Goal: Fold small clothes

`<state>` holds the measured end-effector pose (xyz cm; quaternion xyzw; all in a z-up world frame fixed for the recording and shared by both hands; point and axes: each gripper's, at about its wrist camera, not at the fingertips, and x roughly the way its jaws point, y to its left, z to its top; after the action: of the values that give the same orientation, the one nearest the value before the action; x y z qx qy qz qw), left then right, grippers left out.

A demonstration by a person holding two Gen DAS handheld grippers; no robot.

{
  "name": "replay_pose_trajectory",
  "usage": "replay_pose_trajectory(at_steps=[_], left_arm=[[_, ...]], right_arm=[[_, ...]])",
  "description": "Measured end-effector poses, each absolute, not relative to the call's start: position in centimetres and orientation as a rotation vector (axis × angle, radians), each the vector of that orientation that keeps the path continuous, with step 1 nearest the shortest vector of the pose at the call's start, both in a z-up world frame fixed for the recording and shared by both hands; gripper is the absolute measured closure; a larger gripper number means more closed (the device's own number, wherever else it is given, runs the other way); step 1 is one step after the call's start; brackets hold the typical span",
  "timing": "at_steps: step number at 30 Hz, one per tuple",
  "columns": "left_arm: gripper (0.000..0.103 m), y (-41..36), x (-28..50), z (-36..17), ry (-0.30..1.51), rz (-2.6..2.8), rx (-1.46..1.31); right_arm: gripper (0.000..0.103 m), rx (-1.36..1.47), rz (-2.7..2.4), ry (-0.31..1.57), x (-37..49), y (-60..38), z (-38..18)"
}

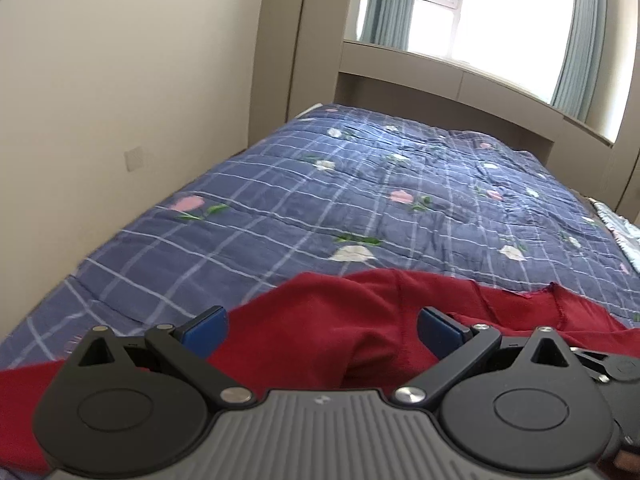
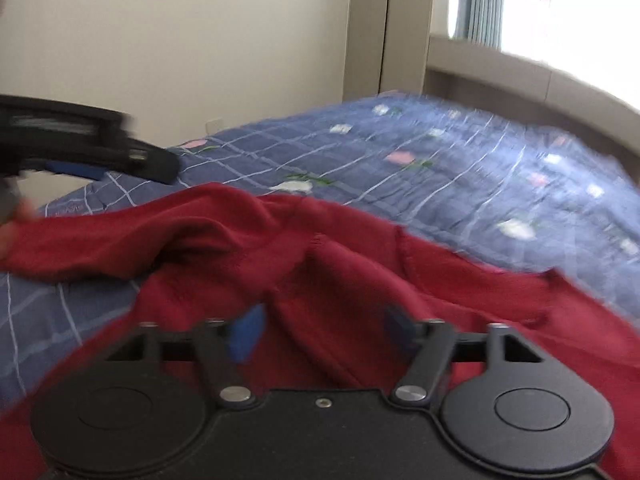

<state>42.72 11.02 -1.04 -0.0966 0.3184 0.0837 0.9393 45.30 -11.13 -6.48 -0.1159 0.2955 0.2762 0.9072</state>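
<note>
One red garment (image 1: 360, 320), soft, light, floppy knit, lies rumpled on the bed (image 1: 360, 200); both claws, left (image 1: 320, 330) and right (image 2: 324, 330), spread above it, best pinched at a seamed edge.

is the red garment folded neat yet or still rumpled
Still rumpled: the red garment lies bunched on the blue checked quilt, with ridges and a sleeve trailing off to one side.

Home bedroom — quilted bed (image 1: 360, 184), curtained window (image 1: 460, 4), tall wardrobe (image 1: 288, 40)
</note>
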Motion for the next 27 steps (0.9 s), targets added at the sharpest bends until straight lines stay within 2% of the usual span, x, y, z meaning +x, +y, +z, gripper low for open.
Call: replay_pose_trajectory(at_steps=[3,7,14,20,27], left_arm=[[0.0,9.6,43.5,-2.0,0.636,0.13,-0.204],[0.0,6.5,45.1,-3.9,0.64,0.054,-0.179],[0.0,1.1,47.3,-8.1,0.618,0.062,-0.077],[0.0,0.8,47.4,-10.5,0.639,0.15,-0.065],[0.0,0.6,47.5,-10.6,0.642,0.162,-0.035]], right_arm=[[0.006,-0.327,0.49,0.538,43.0,-14.3,-6.1],[0.001,-0.477,0.274,0.469,39.7,-19.4,-6.5],[0.001,-0.701,-0.047,0.483,37.3,-25.8,-10.7],[0.001,-0.732,-0.172,0.392,38.7,-26.8,-12.8],[0.001,-0.747,-0.303,0.282,39.5,-28.1,-12.0]])
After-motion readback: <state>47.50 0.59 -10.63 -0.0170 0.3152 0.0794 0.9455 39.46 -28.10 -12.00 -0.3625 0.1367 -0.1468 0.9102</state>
